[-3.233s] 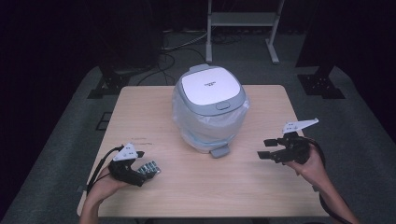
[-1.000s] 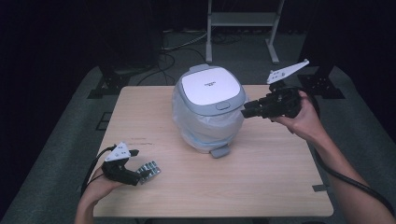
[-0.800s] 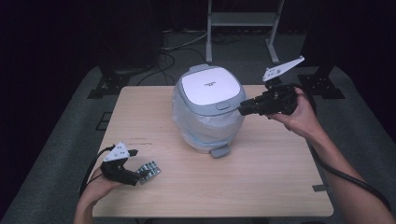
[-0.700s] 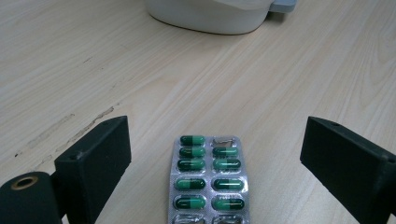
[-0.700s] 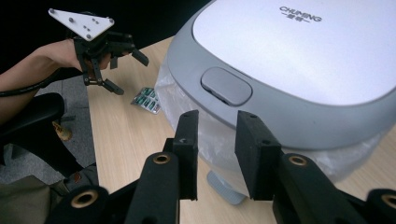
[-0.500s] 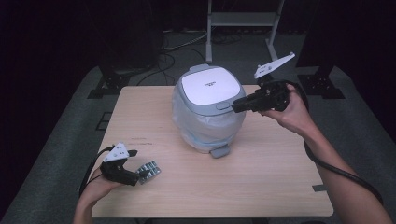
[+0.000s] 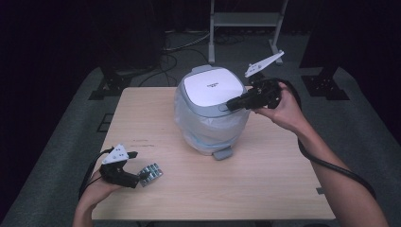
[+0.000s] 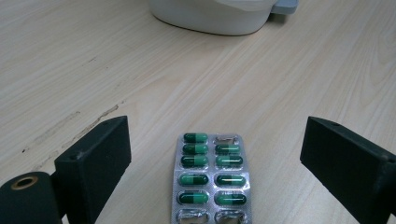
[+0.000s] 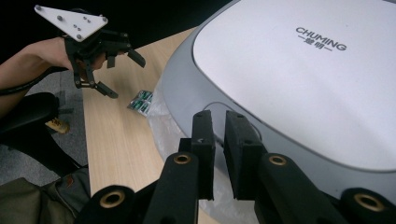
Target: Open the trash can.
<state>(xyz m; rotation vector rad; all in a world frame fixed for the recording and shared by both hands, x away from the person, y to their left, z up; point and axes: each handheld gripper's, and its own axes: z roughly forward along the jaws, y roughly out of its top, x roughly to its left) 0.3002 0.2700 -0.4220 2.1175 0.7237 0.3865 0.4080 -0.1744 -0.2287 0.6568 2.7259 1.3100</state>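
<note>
Lid-opening looks like the step in hand: the right gripper (image 7: 232, 104) sits at the near-right edge of the small lidded trash bin (image 7: 211, 113), its tips against the grey rim just by the white lid panel (image 9: 308, 74). Its jaws have just been closing and now stand nearly together, a thin gap between the pads, with nothing visibly between them in the right gripper view. Judging from the arc-shaped seam in the rim under the tips, this may be a push spot or latch; pressing squarely down there with the joined tips, rather than sliding across the smooth lid, seems the surest way. A light touch should do, since the bin stands free on the wooden table (image 7: 142, 113) and could skid or tip if shoved sideways.

Meanwhile the left gripper (image 7: 134, 178) rests low near the table's front-left corner, jaws wide apart on either side of a blister pack of green capsules (image 8: 212, 179) lying flat, not touching it. Closing on the pack's long edges once the lid is up should follow.
</note>
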